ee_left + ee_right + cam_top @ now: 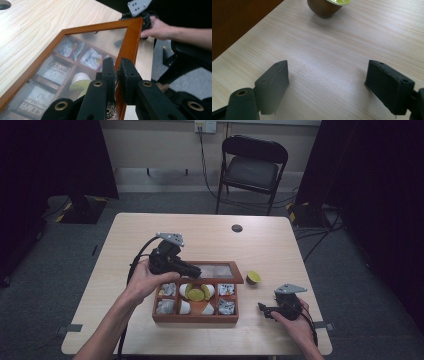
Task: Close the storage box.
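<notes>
Lid (130, 42) tilted up, long axis crosswise

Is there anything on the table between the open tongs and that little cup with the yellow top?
Nothing visible. In the right gripper view, bare table lies between the open right tongs and the little cup. The wooden box sits off to the side, its lid held up by the left tongs.

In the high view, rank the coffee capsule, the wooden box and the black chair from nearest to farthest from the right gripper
1. Coffee capsule: on the table just beyond the right gripper, beside the box's right end.
2. Wooden box: to the gripper's left, a bit farther off than the capsule; the gap is modest.
3. Black chair: past the table's far edge, clearly farthest.
</notes>
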{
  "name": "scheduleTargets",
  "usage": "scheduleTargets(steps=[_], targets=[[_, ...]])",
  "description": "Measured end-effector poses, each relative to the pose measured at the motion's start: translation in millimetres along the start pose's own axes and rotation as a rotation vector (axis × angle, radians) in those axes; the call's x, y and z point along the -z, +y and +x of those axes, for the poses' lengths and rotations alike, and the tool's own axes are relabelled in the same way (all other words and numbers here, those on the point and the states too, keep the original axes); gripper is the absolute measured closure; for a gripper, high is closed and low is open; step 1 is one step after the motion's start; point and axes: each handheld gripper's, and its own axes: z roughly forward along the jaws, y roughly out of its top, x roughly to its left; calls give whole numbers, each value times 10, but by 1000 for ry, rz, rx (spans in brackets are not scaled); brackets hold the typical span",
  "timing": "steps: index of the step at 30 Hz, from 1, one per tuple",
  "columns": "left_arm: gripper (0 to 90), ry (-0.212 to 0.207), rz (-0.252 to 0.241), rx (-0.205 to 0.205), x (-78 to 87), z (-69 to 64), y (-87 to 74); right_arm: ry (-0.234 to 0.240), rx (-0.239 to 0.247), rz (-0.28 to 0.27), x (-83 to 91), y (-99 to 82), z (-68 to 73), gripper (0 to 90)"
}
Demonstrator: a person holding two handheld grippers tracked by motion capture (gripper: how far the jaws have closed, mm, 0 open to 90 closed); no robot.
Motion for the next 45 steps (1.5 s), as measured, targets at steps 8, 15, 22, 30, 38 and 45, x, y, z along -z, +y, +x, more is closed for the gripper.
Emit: scheduleTargets(steps=[8,15,22,30,38,45], targets=[[829,-6,17,-30,-25,-17,-34,-1,0,-7,1,-10,2,179],[829,-1,30,-40,-51,-44,-56,-2,2,-13,-4,-14,2,176],[830,6,44,-49,-83,-79,-87,0,3,-24,-9,-27,1,168],[830,19,64,-71,-120,-123,-109,3,8,-44,-20,-44,-4,156],[832,12,88,-87,-191,-145,-176,3,10,-43,-23,-41,-5,154],[833,8,99,-83,-243,-159,-237,2,10,-43,-23,-41,-5,154]])
